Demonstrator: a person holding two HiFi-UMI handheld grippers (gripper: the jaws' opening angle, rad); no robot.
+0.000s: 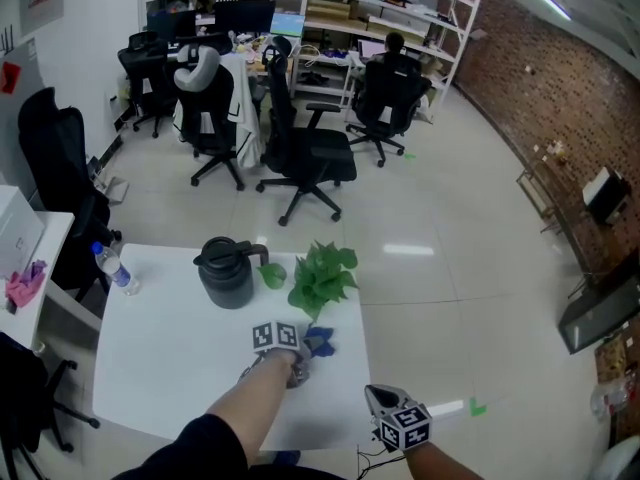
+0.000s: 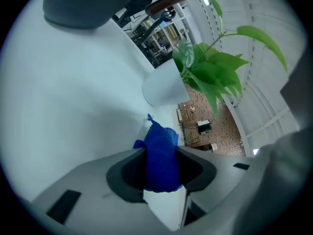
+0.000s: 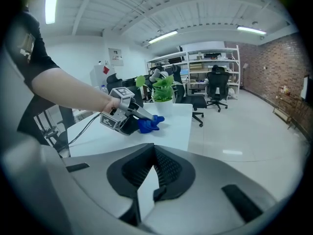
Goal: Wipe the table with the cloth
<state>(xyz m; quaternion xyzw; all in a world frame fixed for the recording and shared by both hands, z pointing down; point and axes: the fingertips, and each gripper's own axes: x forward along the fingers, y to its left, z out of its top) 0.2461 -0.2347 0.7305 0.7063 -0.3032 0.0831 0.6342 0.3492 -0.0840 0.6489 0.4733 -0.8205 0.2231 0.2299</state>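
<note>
Open-plan office with a glossy pale tiled floor (image 1: 450, 228), a brick wall (image 1: 560, 78) at the right, white shelving (image 1: 390, 18) at the back and black swivel chairs (image 1: 305, 153) beyond a white, smooth-topped table (image 1: 170, 368). The left gripper (image 2: 160, 166) is clenched part-way on the blue cloth (image 2: 160, 153): its dark pads press the bunched, finely textured fabric from both sides, and a crumpled tuft sticks out past the tips. The gripper points forward and down over the right part of the table. In the right gripper view the cloth's lower folds appear to rest on the table top, though the contact line is not sharp there. Just beyond the cloth stands a potted plant (image 1: 322, 278) with broad green leaves in a plain white pot (image 2: 164, 89). To the plant's left, close beside it, is a dark grey, rounded jug (image 1: 227, 273) with a lid and a side handle. A clear plastic water bottle (image 1: 115, 268) stands well apart at the table's far left corner. The right gripper (image 3: 154, 153) has its ribbed pads brought together at the tips with nothing between them. It hangs off the table's near right corner, above the floor, and faces back across the table toward the left gripper and the cloth.
</note>
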